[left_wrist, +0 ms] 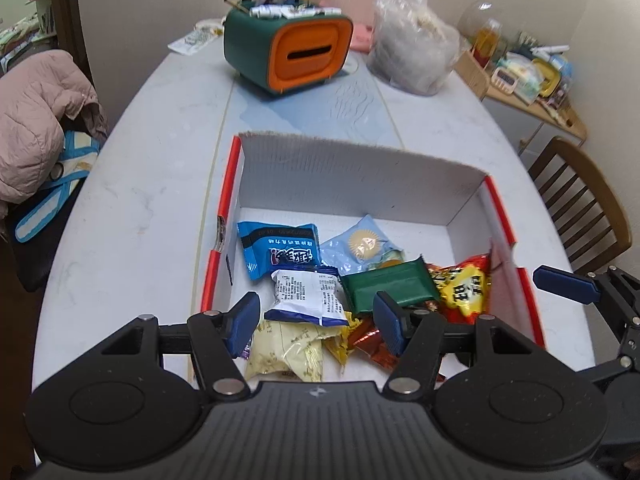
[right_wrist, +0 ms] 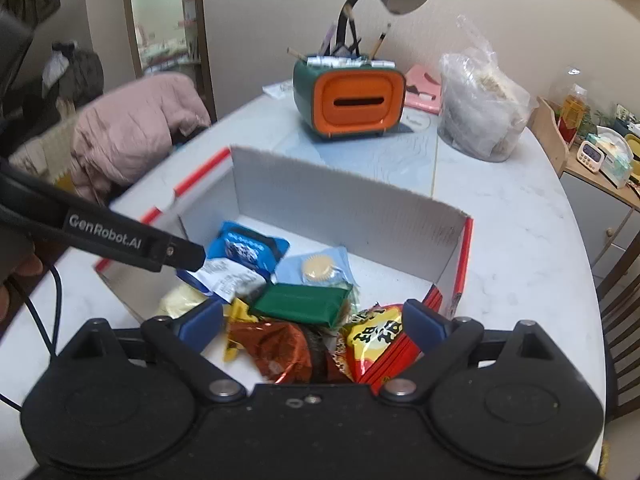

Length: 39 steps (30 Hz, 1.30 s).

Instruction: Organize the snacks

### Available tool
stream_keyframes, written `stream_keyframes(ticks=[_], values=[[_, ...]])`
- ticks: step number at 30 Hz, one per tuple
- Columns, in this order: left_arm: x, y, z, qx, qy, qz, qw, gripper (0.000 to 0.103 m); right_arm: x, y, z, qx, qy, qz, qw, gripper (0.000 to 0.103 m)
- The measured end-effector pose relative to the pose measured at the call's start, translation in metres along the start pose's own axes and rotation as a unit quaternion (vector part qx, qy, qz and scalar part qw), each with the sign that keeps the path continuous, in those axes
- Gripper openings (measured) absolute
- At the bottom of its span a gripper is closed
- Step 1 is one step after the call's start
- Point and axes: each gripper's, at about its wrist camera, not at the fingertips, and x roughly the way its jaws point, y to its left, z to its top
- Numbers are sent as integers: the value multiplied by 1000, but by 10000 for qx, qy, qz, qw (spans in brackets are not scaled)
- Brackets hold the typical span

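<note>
While both my hands hang over the box (left_wrist: 360, 172), my left hand-held gripper (left_wrist: 316, 322) stands partly apart, blue pads clear of everything, with the white packet with blue edges (left_wrist: 308, 296) showing in the gap below them. Nothing is pinched there. My right hand-held gripper (right_wrist: 316, 326) is spread wide, and its pads grip nothing either; under it I see the brown foil packet (right_wrist: 276, 350) and the red-and-yellow packet (right_wrist: 376, 340) lying loose.

All the snacks sit inside that shallow white cardboard box with the red rim, which rests on the pale marbled tabletop (left_wrist: 132, 216). Toward the far wall of the box lies the blue packet (left_wrist: 276, 248), and just beside it the light blue packet with a round cookie picture (left_wrist: 360, 246). A dark green bar (left_wrist: 388, 286) overlaps the pile in the middle, tilted across its neighbours. Nearest me, a pale yellow packet (left_wrist: 288, 354) lies partly under the white one.

From the right wrist view, the black body of my left tool crosses the left side, reaching over the box's near corner.

Farther back on the tabletop stands a green-and-orange organiser (left_wrist: 288, 52) stuffed with pens, and to its right a clear plastic bag (left_wrist: 416, 48). A pink jacket (left_wrist: 36, 120) is heaped at the left edge.
</note>
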Motion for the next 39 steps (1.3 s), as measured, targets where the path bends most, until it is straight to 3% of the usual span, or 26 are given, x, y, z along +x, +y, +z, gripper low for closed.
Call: stream_keyframes(ticks=[4, 18, 27, 30, 34, 39], values=[[-25, -1, -7, 37, -246, -92, 9996, 62, -23, -3, -1, 221, -268, 92, 9994, 102], [-97, -3, -43, 199, -964, -310, 9947, 67, -89, 0, -18, 736, -1084, 231, 9911, 103], [-121, 1, -72, 237, -1236, -258, 9917, 83, -118, 11, -36, 707, -1520, 130, 9858, 103], [-126, 1, -79, 255, -1301, -260, 9908, 83, -125, 20, -43, 559, -1650, 23, 9847, 103], [-131, -1, -90, 275, -1384, -204, 9898, 94, -132, 29, -47, 544, -1746, -166, 9830, 103], [-139, -7, -101, 358, -1466, -219, 9883, 101, -137, 32, -55, 708, -1807, -259, 9806, 103]])
